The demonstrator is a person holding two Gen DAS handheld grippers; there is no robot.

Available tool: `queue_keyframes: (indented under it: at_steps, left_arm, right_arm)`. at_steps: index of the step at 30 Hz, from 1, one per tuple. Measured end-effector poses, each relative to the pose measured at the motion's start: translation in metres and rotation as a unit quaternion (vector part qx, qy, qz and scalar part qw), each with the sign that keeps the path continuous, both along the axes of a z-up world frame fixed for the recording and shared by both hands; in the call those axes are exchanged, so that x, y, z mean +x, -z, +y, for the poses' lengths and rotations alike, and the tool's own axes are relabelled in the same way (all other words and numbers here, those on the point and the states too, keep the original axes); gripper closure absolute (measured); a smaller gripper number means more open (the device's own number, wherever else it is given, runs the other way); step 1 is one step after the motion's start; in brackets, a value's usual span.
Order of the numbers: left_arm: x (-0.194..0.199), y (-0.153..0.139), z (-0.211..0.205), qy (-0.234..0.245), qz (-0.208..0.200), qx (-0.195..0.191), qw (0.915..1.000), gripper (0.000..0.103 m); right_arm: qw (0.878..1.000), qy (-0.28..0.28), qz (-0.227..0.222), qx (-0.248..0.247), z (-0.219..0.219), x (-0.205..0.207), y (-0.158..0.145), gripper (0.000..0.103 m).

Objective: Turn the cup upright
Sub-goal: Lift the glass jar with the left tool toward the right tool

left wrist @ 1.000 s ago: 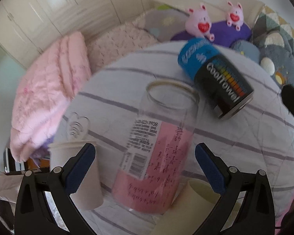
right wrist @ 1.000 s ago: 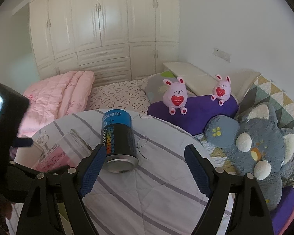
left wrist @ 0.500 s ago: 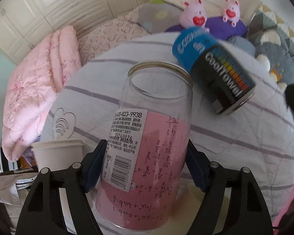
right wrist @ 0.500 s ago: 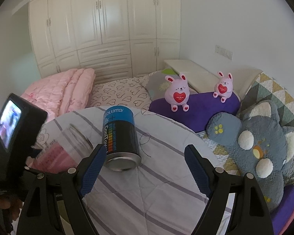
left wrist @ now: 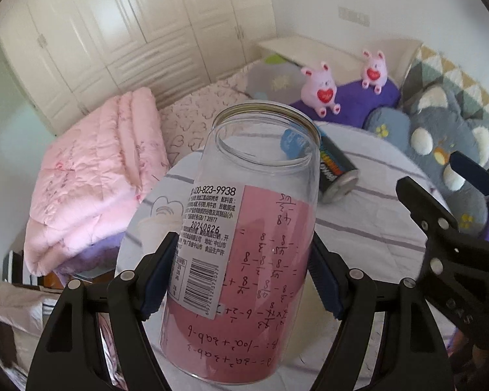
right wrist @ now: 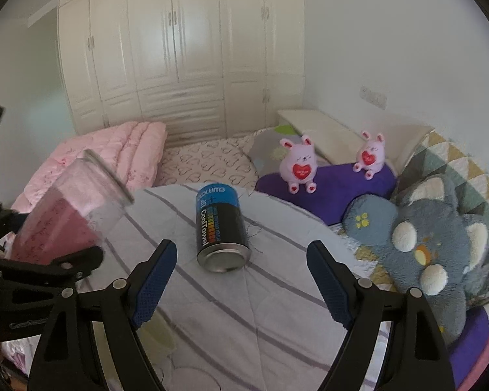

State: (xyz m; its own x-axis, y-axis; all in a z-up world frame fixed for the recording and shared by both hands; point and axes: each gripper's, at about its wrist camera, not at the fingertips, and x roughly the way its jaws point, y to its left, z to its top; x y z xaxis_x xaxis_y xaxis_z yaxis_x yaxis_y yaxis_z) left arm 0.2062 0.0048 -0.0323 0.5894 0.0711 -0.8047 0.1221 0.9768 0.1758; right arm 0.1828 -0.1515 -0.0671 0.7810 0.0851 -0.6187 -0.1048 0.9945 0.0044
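Observation:
My left gripper (left wrist: 241, 280) is shut on a clear plastic cup (left wrist: 244, 238) with a pink label and a white barcode sticker. The cup is lifted off the round table and tilted, its open mouth pointing up and away. It also shows in the right wrist view (right wrist: 71, 215), leaning to the upper right at the far left. My right gripper (right wrist: 241, 286) is open and empty above the striped tablecloth (right wrist: 244, 319), its fingers astride a lying black and blue can (right wrist: 220, 228) farther off.
The can (left wrist: 332, 169) lies on its side behind the cup. A white paper cup (left wrist: 156, 228) stands at the table's left edge. A pink quilt (left wrist: 94, 176), two pink plush rabbits (right wrist: 300, 164) and a grey plush cushion (right wrist: 430, 238) lie on the bed beyond.
My left gripper closed on the clear cup, lifted it off the table and tipped its mouth upward. My right gripper stayed open and rose a little.

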Motion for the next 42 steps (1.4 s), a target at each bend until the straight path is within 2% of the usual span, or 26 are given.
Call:
queue_keyframes:
  at_steps: [4,8,18,26,30,35,42]
  left_arm:
    - [-0.042,-0.008,-0.010,0.011,-0.012,-0.004,0.9999,0.026]
    - [-0.078,0.000,-0.024,0.035,-0.004,-0.006,0.9994,0.026]
    - [-0.133,0.038,-0.067,0.078,0.044,0.001,0.9959,0.026]
    - [-0.137,0.085,-0.071,0.055,0.100,-0.005,0.9934,0.026]
    - [-0.134,0.100,-0.067,0.041,0.111,-0.010,0.9929,0.026]
    - [-0.138,0.099,-0.061,0.040,0.101,-0.005,0.9940,0.024]
    - [-0.148,0.086,-0.038,0.036,0.097,-0.055,0.9932,0.022]
  right_arm:
    - [1.000,0.002,-0.004,0.004,-0.006,-0.027,-0.014,0.020]
    - [1.000,0.020,-0.002,-0.001,-0.019,-0.053,-0.017,0.020]
    - [0.995,0.014,0.085,0.048,-0.048,-0.096,0.025,0.020]
    - [0.988,0.021,0.136,0.073,-0.063,-0.106,0.049,0.020]
    - [0.984,0.011,0.159,0.082,-0.059,-0.107,0.061,0.020]
    - [0.979,-0.005,0.181,0.093,-0.048,-0.102,0.070,0.020]
    - [0.977,-0.027,0.190,0.090,-0.027,-0.103,0.070,0.020]
